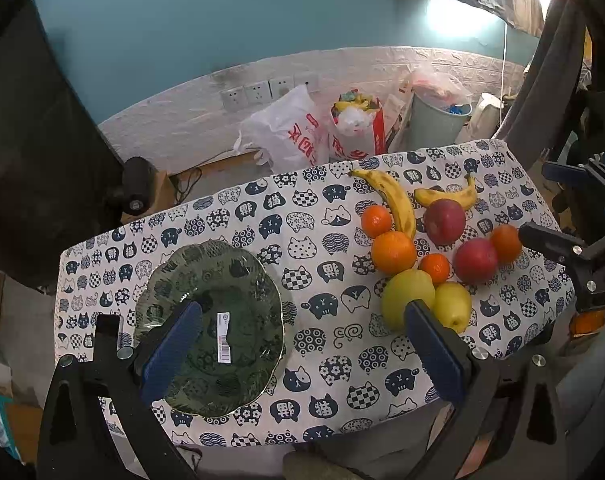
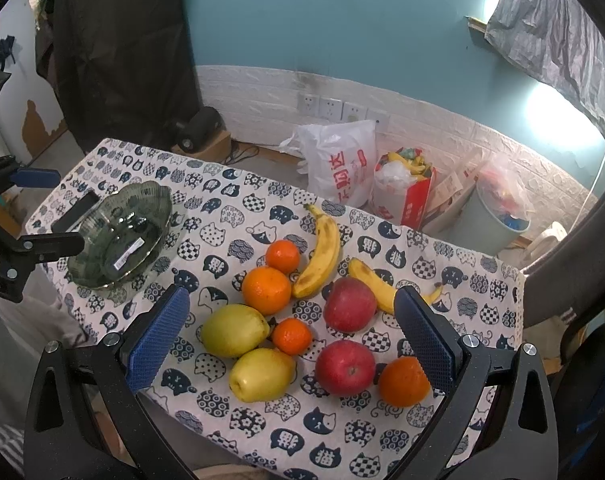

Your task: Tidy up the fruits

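Fruits, round and curved, all lie loose on the cat-print tablecloth [image 2: 262,216]; the green glass bowl [image 2: 142,196] holds none. Left gripper [image 1: 302,356] and right gripper [image 2: 290,344] hover with jaws wide apart, gripping nothing, so sorting looks unstarted.

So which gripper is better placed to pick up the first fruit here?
Right, probably. The right gripper hangs open directly over the fruit, a small orange between its fingers. The left gripper hangs open nearer the empty glass bowl.
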`<state>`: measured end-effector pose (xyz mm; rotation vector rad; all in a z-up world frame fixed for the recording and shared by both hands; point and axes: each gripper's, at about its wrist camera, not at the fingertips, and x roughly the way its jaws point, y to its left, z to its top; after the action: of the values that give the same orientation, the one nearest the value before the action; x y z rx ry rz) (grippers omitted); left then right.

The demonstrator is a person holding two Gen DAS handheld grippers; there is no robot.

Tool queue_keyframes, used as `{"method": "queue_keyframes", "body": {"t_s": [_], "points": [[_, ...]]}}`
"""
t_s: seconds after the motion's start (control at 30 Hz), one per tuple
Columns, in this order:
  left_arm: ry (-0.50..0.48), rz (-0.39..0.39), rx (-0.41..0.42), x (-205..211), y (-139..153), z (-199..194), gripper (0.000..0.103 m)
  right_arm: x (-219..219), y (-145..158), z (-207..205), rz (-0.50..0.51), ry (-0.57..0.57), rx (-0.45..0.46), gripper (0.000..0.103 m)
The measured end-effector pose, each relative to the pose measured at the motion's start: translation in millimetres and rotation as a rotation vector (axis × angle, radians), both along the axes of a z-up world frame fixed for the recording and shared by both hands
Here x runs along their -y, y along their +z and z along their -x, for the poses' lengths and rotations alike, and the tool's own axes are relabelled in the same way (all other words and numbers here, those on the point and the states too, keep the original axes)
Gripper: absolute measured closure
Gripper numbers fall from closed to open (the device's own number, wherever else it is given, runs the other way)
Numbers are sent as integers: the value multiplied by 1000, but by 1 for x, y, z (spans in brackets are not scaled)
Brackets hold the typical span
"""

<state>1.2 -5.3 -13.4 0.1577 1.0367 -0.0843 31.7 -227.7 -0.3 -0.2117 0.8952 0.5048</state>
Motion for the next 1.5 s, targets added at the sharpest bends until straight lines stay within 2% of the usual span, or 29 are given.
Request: {"method": "queue_keyframes", "body": {"t_s": [1.5], "points": [[-5, 1, -13, 3, -2, -1, 1, -1, -4, 1, 5, 4, -21, 2]]}}
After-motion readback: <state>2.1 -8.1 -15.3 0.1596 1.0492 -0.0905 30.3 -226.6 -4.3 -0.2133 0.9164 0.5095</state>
